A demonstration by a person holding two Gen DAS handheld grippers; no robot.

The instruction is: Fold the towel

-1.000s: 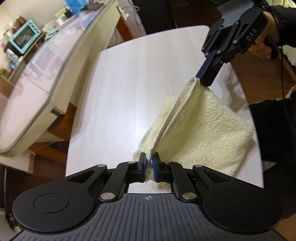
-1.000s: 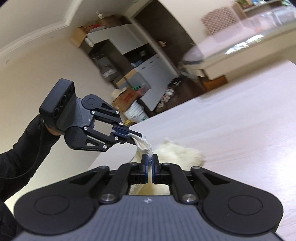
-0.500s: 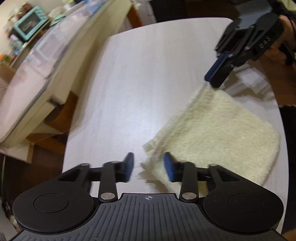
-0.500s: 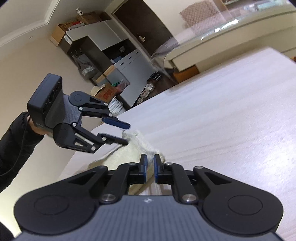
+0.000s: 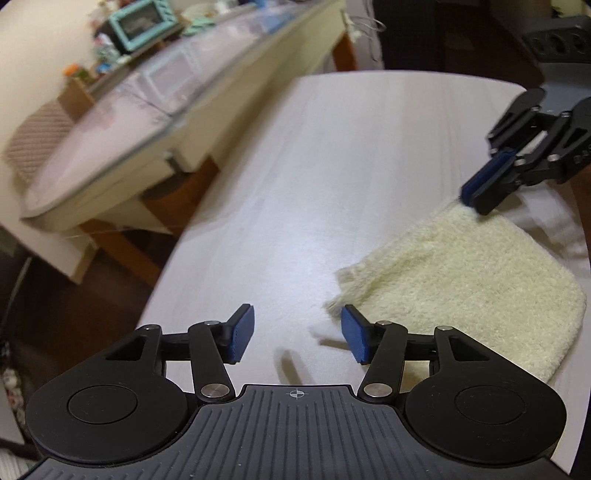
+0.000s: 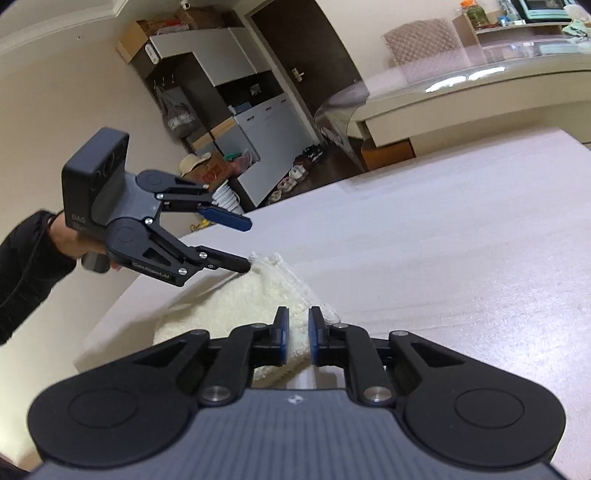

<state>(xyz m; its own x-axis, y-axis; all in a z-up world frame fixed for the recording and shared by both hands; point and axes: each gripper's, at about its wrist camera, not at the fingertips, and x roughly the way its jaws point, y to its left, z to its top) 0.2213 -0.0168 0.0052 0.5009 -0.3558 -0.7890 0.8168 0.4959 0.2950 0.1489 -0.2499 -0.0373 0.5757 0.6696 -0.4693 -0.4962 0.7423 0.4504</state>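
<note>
Towel (image 5: pixel 461 280) lies folded on table (image 5: pixel 332 155) — left hand-held gripper (image 6: pixel 245 243), marked "DAS", gapes wide; right (image 6: pixel 295 338) narrowly parted.

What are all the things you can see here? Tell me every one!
towel: one, pale cream, folded flat on the table's near right part
table: one, whitish wood grain, under the towel
toaster oven: one, mint green, on the long counter at the back
counter: one, beige with a clear top, beside the table
shoes: several, pale, on the dark floor by the cabinets
left gripper: one, black with blue pads, open, at the towel's corner
right gripper: one, black with blue pads, slightly open over the towel's edge
hand: one, black sleeve, holding the left gripper
</note>
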